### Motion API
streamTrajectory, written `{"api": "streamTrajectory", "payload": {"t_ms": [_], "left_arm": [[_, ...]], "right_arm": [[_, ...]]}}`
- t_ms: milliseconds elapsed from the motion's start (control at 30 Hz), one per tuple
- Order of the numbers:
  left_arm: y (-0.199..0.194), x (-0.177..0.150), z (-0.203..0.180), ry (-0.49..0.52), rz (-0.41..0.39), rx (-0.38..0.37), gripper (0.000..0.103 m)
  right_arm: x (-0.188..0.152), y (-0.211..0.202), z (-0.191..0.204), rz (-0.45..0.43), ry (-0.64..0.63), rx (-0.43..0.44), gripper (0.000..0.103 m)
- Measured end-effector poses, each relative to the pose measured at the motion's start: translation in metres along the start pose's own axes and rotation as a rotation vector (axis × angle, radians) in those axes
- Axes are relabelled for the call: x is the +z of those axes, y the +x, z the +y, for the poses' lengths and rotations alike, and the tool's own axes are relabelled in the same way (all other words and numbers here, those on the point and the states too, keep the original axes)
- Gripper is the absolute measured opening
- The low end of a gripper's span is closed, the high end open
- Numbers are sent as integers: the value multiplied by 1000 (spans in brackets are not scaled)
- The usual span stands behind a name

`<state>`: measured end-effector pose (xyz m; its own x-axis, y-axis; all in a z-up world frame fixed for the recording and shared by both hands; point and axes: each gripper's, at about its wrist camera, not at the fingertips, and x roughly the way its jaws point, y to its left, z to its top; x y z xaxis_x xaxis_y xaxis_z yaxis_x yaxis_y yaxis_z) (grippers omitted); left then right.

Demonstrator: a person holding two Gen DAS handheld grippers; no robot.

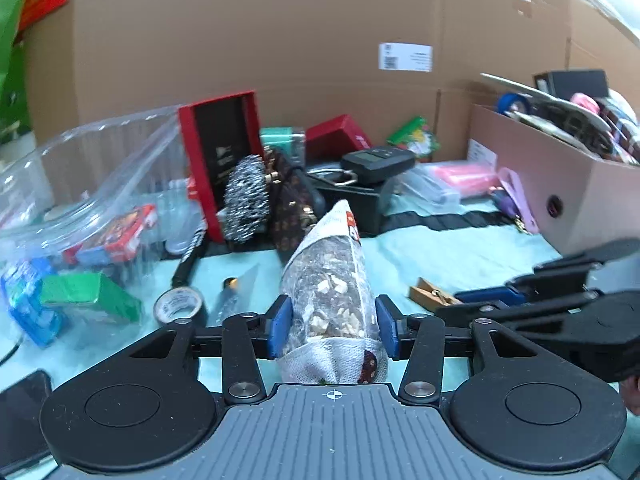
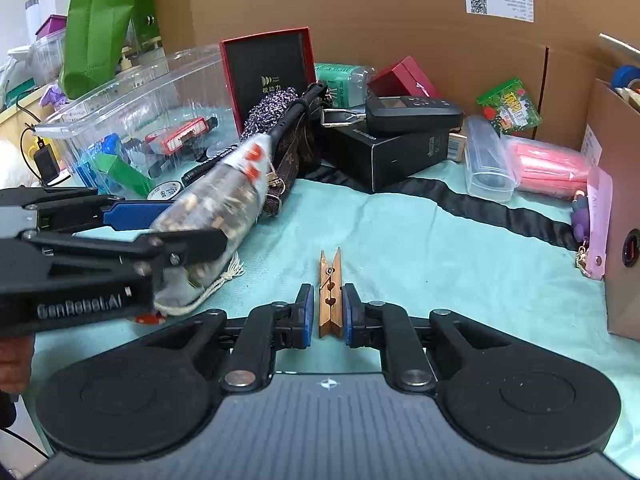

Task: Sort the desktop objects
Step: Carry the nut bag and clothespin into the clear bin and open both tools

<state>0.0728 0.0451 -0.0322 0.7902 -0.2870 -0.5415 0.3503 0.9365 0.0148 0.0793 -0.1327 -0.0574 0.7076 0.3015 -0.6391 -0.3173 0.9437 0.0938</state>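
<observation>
Left hand-held gripper [image 1: 333, 330] clamping snack bag [image 1: 332, 292], right hand-held gripper [image 2: 325, 314] slightly open astride clothespin [image 2: 330, 294]

Snack bag [image 1: 332, 300] (nuts) in left hand-held gripper [image 1: 333, 330]

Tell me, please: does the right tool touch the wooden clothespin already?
Apart. In the right wrist view the wooden clothespin lies between the pads of the right tool, with a thin strip of cloth visible on each side.
</observation>
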Motion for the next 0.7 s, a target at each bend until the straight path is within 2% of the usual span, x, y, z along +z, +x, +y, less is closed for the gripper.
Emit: {"api": "streamTrajectory", "payload": {"t_ms": [33, 100, 167, 200, 300, 367, 500, 600, 700], "left_arm": [[2, 0, -2, 3, 0, 0, 66], [7, 0, -4, 0, 1, 10, 67], [10, 0, -3, -6, 5, 31, 51], [10, 0, -2, -9, 5, 30, 49], [8, 0, 1, -17, 7, 27, 48], [9, -1, 0, -10, 2, 30, 52], [6, -1, 0, -19, -3, 36, 42], [-3, 0, 7, -61, 2, -1, 41], [-18, 3, 13, -86, -27, -13, 40]], "right_arm": [[0, 0, 0, 0, -3, -2, 18], [1, 1, 1, 1, -7, -5, 18], [0, 2, 0, -2, -3, -2, 18], [0, 2, -1, -3, -1, 0, 18], [1, 3, -1, -1, -18, -5, 14], [1, 4, -1, 0, -19, -6, 14], [2, -2, 2, -3, -7, 15, 13], [4, -12, 8, -27, -17, 37, 13], [12, -24, 14, -65, -30, 56, 13]]}}
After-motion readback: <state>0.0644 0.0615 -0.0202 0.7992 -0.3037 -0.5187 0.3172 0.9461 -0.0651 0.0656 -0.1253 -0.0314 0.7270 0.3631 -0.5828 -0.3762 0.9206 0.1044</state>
